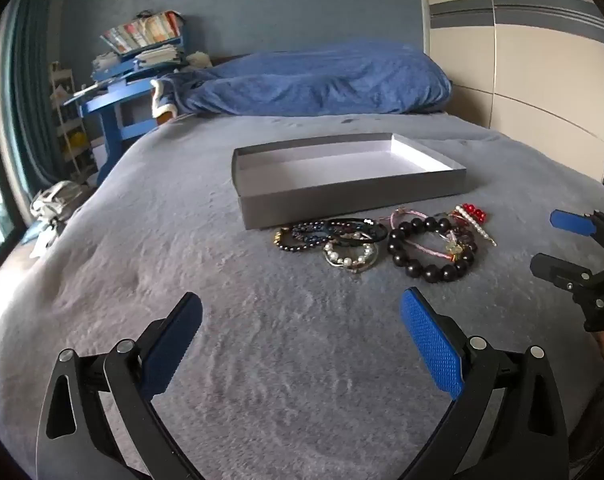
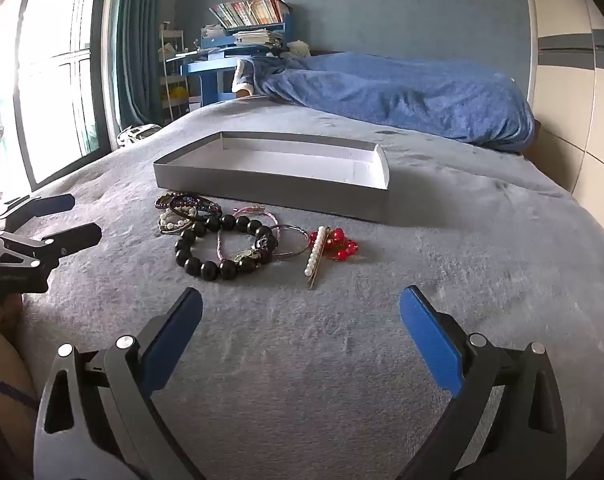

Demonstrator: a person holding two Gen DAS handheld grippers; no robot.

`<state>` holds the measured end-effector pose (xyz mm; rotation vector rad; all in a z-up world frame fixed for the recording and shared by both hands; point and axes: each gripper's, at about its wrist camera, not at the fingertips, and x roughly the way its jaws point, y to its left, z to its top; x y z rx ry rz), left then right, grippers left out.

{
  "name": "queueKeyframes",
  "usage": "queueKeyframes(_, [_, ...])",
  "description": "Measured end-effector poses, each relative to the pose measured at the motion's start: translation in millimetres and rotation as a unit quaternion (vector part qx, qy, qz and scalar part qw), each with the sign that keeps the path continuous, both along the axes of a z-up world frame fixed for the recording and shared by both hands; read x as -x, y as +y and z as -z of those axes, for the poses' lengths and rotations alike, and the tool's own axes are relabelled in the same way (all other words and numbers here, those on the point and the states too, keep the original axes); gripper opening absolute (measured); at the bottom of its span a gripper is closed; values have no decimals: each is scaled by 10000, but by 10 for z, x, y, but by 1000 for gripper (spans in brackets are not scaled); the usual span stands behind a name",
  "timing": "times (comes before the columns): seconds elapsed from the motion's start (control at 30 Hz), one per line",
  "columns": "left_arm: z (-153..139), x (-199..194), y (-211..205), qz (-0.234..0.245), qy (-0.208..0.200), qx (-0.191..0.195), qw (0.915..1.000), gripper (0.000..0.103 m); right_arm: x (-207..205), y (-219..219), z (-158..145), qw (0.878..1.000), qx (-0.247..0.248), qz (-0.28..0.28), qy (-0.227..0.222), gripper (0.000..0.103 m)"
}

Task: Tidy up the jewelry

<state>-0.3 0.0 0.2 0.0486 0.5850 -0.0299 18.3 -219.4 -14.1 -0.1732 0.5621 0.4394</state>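
Note:
A shallow grey box (image 1: pixel 342 196) (image 2: pixel 269 188) with a white, empty inside lies on the grey bed cover. In front of it lies a heap of jewelry: a big black bead bracelet (image 1: pixel 432 272) (image 2: pixel 221 268), a pearl bracelet (image 1: pixel 350 258) (image 2: pixel 173 222), dark bead bracelets (image 1: pixel 302 236) (image 2: pixel 187 202), pink cords, a pearl hair pin (image 2: pixel 316 254) and red beads (image 1: pixel 474 212) (image 2: pixel 340 246). My left gripper (image 1: pixel 302 320) (image 2: pixel 81 220) is open, empty, short of the heap. My right gripper (image 2: pixel 299 320) (image 1: pixel 546 240) is open, empty, to the heap's right.
A blue blanket (image 1: pixel 318 80) (image 2: pixel 402 92) lies bunched at the far end of the bed. A blue desk with books (image 1: pixel 137 60) (image 2: pixel 241 36) stands beyond the bed's left side, next to a curtain and window (image 2: pixel 57 68). A wardrobe (image 1: pixel 522 60) stands on the right.

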Motion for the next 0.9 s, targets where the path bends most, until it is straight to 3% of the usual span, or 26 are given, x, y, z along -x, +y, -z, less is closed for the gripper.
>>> queueKeyframes(0.37, [-106, -32, 343, 239, 67, 113, 9996, 98, -18, -19, -11, 10000, 8, 26, -7, 98])
queueKeyframes(0.43, [-40, 26, 175, 12, 34, 144, 9999, 98, -25, -35, -9, 10000, 8, 29, 0, 98])
queueKeyframes(0.9, [-17, 26, 166, -69, 52, 186, 9998, 98, -17, -24, -9, 10000, -12, 24, -2, 98])
